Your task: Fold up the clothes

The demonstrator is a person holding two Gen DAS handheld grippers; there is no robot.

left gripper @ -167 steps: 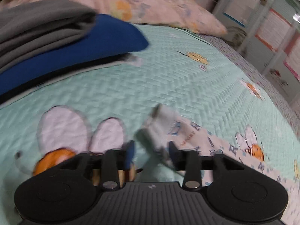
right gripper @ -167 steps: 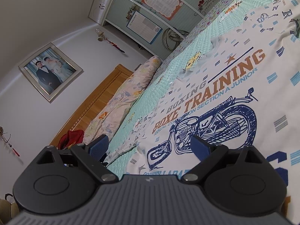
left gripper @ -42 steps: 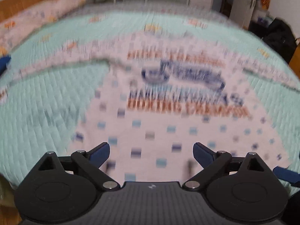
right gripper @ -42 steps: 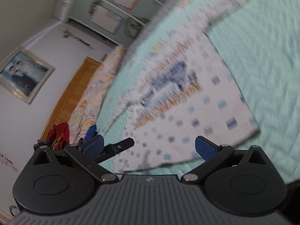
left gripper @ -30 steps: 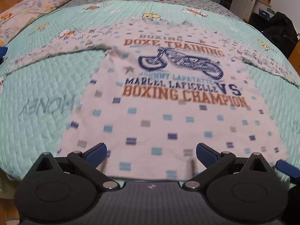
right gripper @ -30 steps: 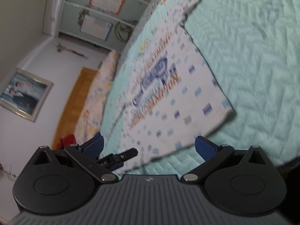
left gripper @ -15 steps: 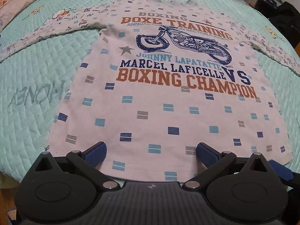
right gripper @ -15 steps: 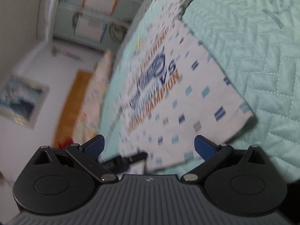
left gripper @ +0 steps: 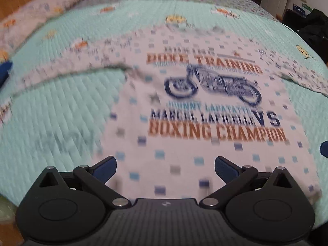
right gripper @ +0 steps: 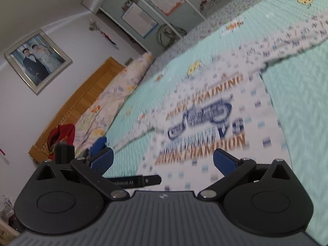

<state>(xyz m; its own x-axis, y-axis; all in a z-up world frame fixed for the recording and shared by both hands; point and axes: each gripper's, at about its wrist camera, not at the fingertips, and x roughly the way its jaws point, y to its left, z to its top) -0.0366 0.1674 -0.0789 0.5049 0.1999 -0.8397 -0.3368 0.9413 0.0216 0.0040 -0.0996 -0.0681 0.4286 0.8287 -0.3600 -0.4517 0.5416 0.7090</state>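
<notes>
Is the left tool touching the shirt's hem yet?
Cannot tell. In the left wrist view the left tool is open above the shirt, but blur hides any gap.

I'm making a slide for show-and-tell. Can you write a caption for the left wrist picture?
Open left gripper above the hem of a white motorcycle-print shirt spread flat on a mint quilt.

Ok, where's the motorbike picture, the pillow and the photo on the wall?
motorbike print [left gripper: 213, 86], left wrist view, on its middle.
pillow [left gripper: 47, 10], left wrist view, on its top side.
framed photo [right gripper: 38, 60], right wrist view, on the picture's centre.
</notes>
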